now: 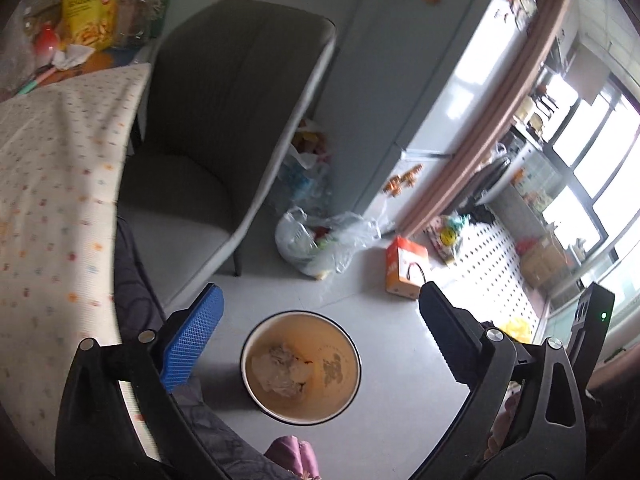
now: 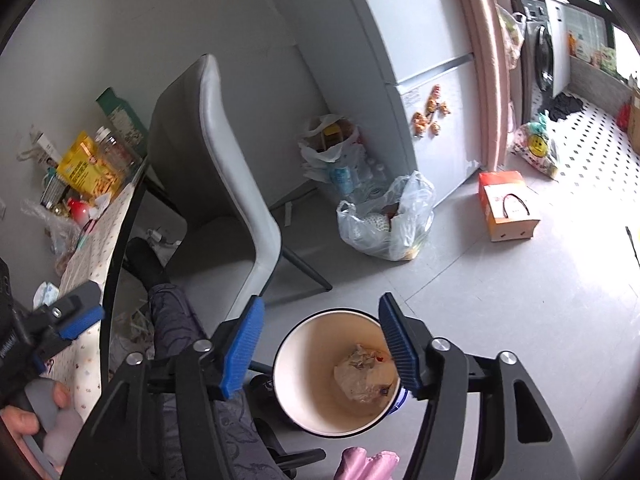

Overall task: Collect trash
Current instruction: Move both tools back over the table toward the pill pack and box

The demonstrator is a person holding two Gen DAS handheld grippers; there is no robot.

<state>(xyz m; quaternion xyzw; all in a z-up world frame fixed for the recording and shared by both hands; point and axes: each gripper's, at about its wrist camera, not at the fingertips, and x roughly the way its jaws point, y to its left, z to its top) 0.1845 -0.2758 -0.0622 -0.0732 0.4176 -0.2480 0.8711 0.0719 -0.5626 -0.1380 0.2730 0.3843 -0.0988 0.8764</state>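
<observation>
Nearest the lens, the right gripper (image 2: 322,350) hangs with its blue ribbed fingers (image 2: 242,354) spread wide and holding nothing, directly over the round cream-lined waste bin with a dark rim (image 2: 304,392). The bin stands on the pale grey floor (image 2: 460,300), just beside the person's patterned trouser leg (image 2: 176,320). A crumpled wad of clear wrapper and paper (image 2: 362,376) lies at its bottom, toward the right wall.

The left gripper (image 1: 320,340) is also wide open and empty, above the same bin (image 1: 256,344), with the wad (image 1: 282,370) visible inside.

The drop looks done, so the next step is probably fetching more rubbish. To do that well, each gripper should lift straight up clear of the rim before swinging away, so a finger does not tip the light bin.

Beyond the bin stands a grey padded chair (image 2: 224,184), pushed up to a table with a dotted cream cloth (image 1: 60,184). At the table's far edge sit a yellow snack bag (image 1: 94,4), a clear jar (image 2: 116,152) and crumpled tissue (image 1: 70,58). Further out, clear plastic bags of refuse (image 2: 384,220) and an orange-and-white carton (image 2: 506,208) rest on the floor by a white fridge (image 2: 420,40).
</observation>
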